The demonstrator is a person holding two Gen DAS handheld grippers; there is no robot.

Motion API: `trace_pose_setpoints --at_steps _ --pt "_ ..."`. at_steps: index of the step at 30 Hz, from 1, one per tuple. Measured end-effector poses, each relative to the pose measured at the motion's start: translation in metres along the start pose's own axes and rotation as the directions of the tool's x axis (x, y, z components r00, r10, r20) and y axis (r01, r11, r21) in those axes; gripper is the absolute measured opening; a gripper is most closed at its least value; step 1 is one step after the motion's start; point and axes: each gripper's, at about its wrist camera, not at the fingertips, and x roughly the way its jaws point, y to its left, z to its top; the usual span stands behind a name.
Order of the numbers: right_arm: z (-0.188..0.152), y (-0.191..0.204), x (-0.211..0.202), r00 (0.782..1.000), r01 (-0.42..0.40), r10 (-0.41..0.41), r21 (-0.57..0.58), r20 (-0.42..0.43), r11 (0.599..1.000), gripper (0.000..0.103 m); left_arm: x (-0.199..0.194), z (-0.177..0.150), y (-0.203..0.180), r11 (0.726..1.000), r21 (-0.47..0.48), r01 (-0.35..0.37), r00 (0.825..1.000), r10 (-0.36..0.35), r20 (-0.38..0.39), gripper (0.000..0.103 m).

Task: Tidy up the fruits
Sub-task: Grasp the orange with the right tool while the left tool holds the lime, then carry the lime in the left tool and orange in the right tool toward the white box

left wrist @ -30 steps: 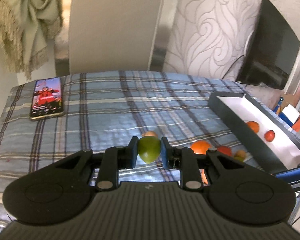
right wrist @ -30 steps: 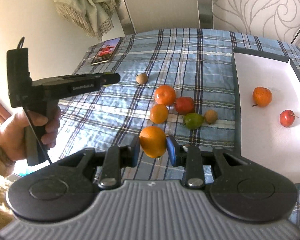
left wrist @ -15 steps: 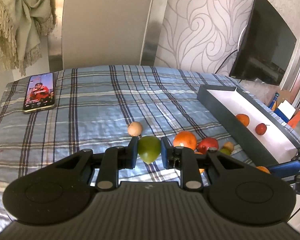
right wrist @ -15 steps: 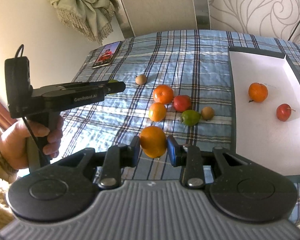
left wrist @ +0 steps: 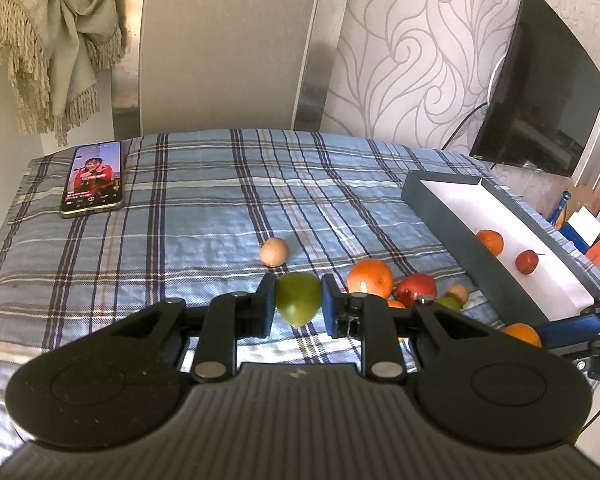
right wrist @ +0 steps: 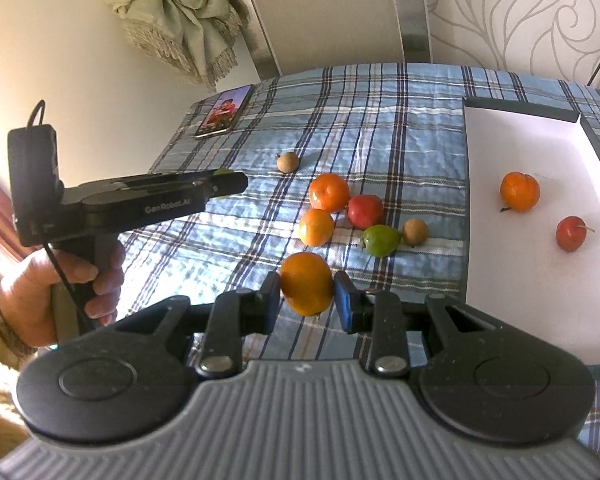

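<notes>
The left tongs [left wrist: 298,304] are closed on a green fruit [left wrist: 298,298], which sits squeezed between the two blue pads and is lifted above the cloth. The right tongs [right wrist: 307,294] are closed in the same way on an orange [right wrist: 307,283], gripped at its two sides and held clear of the surface.

Just beyond the held orange, a small group of fruit lies on the plaid cloth [right wrist: 380,120]: two more oranges [right wrist: 329,192], a red fruit [right wrist: 365,211], a second green fruit [right wrist: 381,240] and a small brown fruit [right wrist: 415,232] touching or nearly touching each other. Another brown fruit [right wrist: 288,161] lies apart, farther back. To the right stands a shallow grey box [right wrist: 520,140] with white inside; it holds one orange fruit [right wrist: 519,191] and one small red fruit [right wrist: 571,233], well apart.

A hand [right wrist: 60,280] grips the handle of the left tool. A phone [left wrist: 93,178] lies at the far left corner; its screen is lit, but the picture on it is too small to read surely.
</notes>
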Motion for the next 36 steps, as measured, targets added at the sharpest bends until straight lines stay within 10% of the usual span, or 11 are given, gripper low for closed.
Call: trace_pose_setpoints --at_steps 36 --pt "-0.005 -0.024 -0.027 0.997 -0.019 0.016 0.043 0.073 0.999 0.032 0.014 0.015 -0.046 0.995 0.079 0.062 0.998 -0.061 -0.019 0.027"
